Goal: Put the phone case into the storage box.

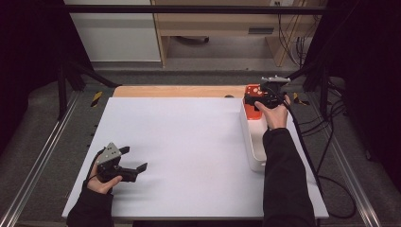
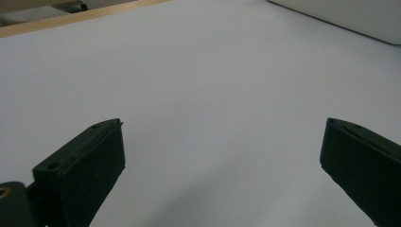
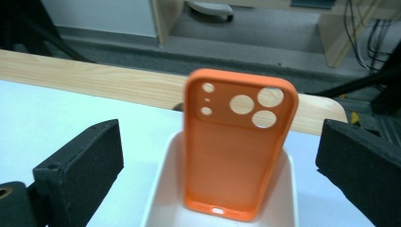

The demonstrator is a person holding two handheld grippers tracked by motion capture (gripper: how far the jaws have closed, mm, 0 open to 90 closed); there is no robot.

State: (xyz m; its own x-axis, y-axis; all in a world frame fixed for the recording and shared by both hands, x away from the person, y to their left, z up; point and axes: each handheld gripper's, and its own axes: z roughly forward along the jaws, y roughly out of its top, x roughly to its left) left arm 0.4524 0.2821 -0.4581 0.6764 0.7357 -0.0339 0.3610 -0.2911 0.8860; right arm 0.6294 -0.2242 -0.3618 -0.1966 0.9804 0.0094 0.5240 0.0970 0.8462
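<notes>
A white bench [image 1: 189, 156] with a pale wooden strip [image 1: 175, 91] at its twelve o'clock edge stands on grey floor [image 1: 208, 75]. Beyond are light wooden furniture [image 1: 222, 23] and a white cabinet [image 1: 113, 33]. Black cables [image 1: 331, 156] trail at three o'clock; dark curtains [image 1: 28, 56] flank both sides.

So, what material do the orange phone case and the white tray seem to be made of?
The orange phone case looks like soft silicone or matte rubbery plastic: even colour, no glare, rounded edges and cut-out camera holes. The white tray seems to be smooth moulded plastic, with thick rounded walls and a faint sheen. It could also be ceramic.
</notes>
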